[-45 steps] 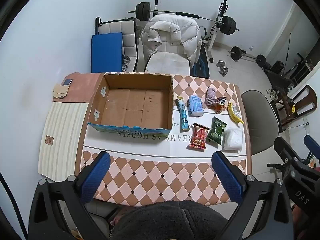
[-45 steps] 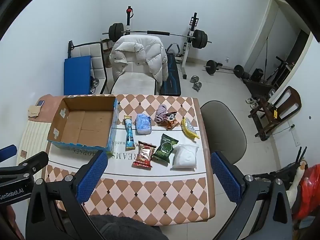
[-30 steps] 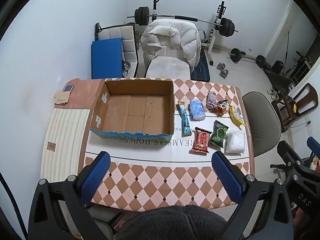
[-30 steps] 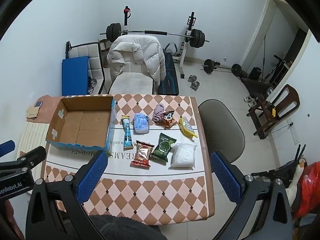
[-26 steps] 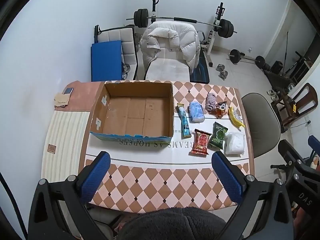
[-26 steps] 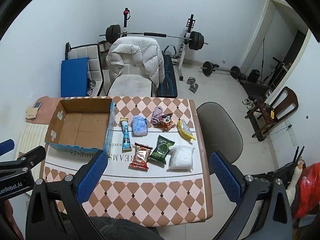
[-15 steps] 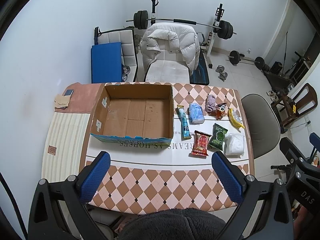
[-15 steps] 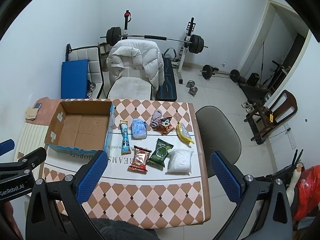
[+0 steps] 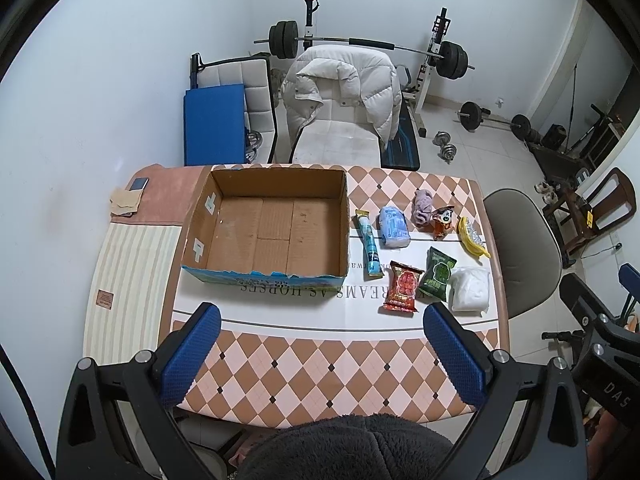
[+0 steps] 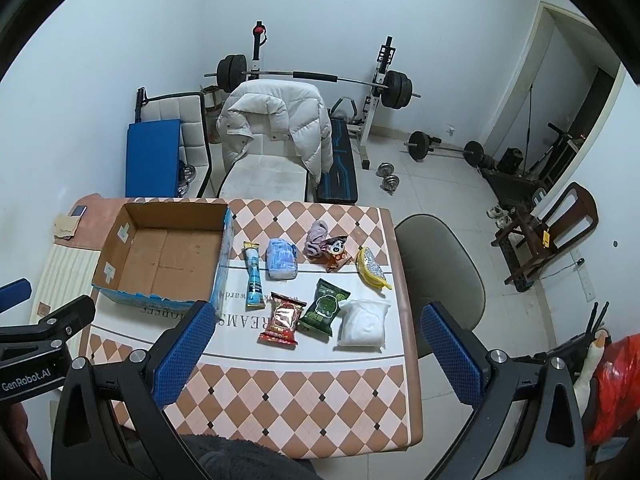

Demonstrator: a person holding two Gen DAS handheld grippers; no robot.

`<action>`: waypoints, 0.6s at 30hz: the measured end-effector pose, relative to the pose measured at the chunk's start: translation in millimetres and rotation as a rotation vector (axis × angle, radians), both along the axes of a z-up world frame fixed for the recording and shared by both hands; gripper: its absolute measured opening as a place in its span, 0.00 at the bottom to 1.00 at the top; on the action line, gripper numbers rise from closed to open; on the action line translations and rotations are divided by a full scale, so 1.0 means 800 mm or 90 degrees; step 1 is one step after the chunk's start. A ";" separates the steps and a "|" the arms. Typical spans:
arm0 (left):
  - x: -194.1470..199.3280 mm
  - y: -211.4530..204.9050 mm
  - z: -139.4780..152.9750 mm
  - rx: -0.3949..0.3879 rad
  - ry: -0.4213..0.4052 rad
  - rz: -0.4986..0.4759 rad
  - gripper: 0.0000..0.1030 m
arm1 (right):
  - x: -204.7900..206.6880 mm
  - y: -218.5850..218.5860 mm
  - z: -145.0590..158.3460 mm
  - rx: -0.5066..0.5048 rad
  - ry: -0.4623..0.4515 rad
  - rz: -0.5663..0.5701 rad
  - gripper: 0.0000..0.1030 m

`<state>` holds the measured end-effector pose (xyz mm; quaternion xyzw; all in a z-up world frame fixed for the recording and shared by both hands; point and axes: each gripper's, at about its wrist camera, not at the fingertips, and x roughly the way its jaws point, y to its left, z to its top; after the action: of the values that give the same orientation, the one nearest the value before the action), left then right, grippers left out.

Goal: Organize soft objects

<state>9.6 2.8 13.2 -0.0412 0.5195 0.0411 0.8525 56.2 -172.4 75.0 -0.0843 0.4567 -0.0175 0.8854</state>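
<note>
left gripper (image 9: 320, 354) spread, empty, bottom of frame | right gripper (image 10: 318, 354) spread, empty, bottom | table (image 9: 320, 376) below both | soft packets: red snack bag (image 9: 403, 288), white pouch (image 9: 469, 289), right of centre | cardboard box (image 9: 268, 224) upper left of centre, beside them

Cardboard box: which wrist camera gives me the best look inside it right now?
The left wrist view. There the cardboard box sits near the middle of the frame, its whole bare floor and all four walls visible. In the right wrist view the box lies off to the left, seen at a slant, and one finger of the right gripper covers its near corner.
</note>
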 end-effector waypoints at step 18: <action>-0.005 -0.005 0.009 0.006 -0.015 -0.001 1.00 | -0.011 -0.005 0.001 0.000 -0.025 0.000 1.00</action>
<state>6.0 -1.5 20.5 -0.0375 0.5095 0.0425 0.8586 47.3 -176.6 76.0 -0.0842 0.4391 -0.0193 0.8943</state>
